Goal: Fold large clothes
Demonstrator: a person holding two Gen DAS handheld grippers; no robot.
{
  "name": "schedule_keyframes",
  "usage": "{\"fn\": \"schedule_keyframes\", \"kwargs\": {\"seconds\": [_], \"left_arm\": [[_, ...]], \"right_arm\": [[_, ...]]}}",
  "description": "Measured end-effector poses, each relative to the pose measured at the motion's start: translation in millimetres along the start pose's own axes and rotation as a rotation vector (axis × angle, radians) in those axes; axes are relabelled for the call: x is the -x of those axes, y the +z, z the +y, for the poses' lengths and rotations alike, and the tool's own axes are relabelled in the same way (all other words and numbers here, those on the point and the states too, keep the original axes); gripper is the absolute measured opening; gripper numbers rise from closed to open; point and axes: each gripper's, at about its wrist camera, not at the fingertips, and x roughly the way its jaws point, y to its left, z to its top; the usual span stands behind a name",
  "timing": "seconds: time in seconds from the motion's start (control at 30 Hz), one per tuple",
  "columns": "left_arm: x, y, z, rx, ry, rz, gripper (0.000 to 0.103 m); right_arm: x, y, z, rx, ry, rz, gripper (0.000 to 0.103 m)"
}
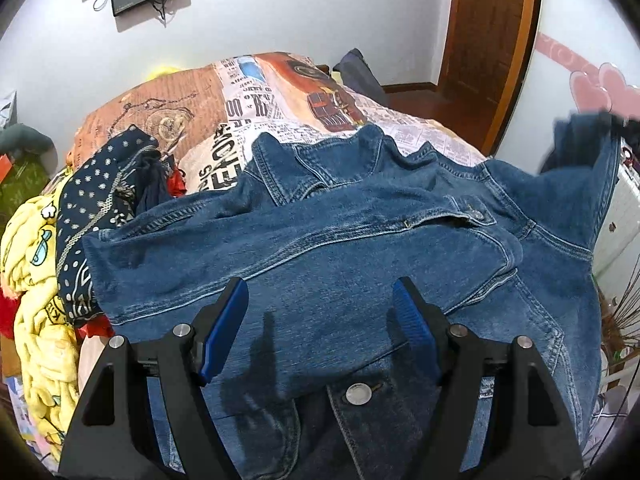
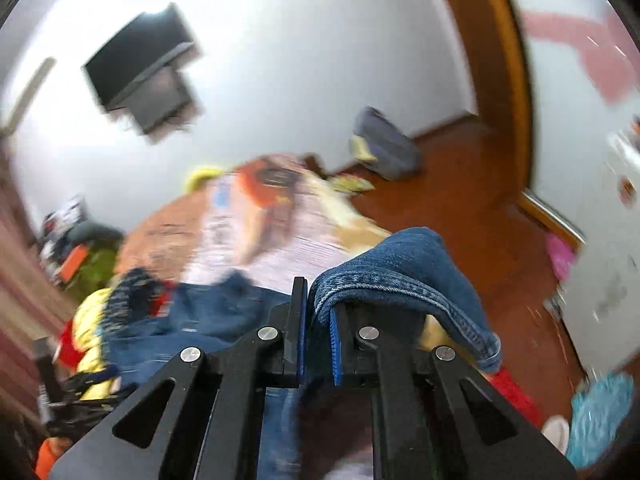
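Two grippers work on one denim jacket point(image 1: 360, 248), which lies spread across the bed point(image 1: 224, 128) over a bedspread printed with newspaper text and an orange truck. The left gripper point(image 1: 320, 304) hovers just above the near part of the jacket with its blue-padded fingers point(image 1: 224, 332) spread wide and nothing between them; a metal button point(image 1: 357, 394) of the jacket shows just below the gap. One sleeve of the jacket lies folded across its chest, its cuff toward the side nearest the doorway. The jacket's far corner on that side is lifted off the bed, and its top is blurred in the left wrist view.

The right gripper point(image 2: 318, 320) is clenched on a fold of the denim jacket point(image 2: 400, 272), the stitched hem draping over its right finger and hanging down beside it. That view is blurred, so the rest of the jacket shows only as a blue smear below the fingers.

Beside the jacket, away from the doorway, lie a navy dotted garment point(image 1: 100, 184) and a yellow cartoon-print blanket point(image 1: 36, 280), the garment touching the jacket's edge.
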Motion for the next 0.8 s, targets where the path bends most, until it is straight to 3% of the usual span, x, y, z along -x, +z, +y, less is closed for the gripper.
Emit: {"fn": "schedule_keyframes", "kwargs": {"seconds": [0.17, 0.37, 0.47, 0.57, 0.63, 0.7, 0.8], "left_arm": [[10, -3, 12, 0.015, 0.014, -0.014, 0.074], [19, -13, 28, 0.041, 0.030, -0.012, 0.074], [21, -17, 33, 0.045, 0.035, -0.002, 0.074], [22, -19, 34, 0.040, 0.036, 0.010, 0.074], [23, -17, 32, 0.030, 0.036, 0.011, 0.074], [24, -13, 28, 0.019, 0.032, 0.006, 0.074], [28, -4, 17, 0.000, 0.015, -0.012, 0.074]], "right_arm": [[-22, -10, 66, 0.104, 0.177, 0.070, 0.009], [-92, -67, 109, 0.187, 0.265, 0.329, 0.009], [-123, -98, 115, 0.197, 0.259, 0.464, 0.009], [-133, -115, 117, 0.220, 0.227, 0.535, 0.013], [-131, -115, 117, 0.233, 0.208, 0.555, 0.013], [-125, -111, 113, 0.214, 0.203, 0.576, 0.026], [-115, -102, 110, 0.191, 0.210, 0.594, 0.031]]}}
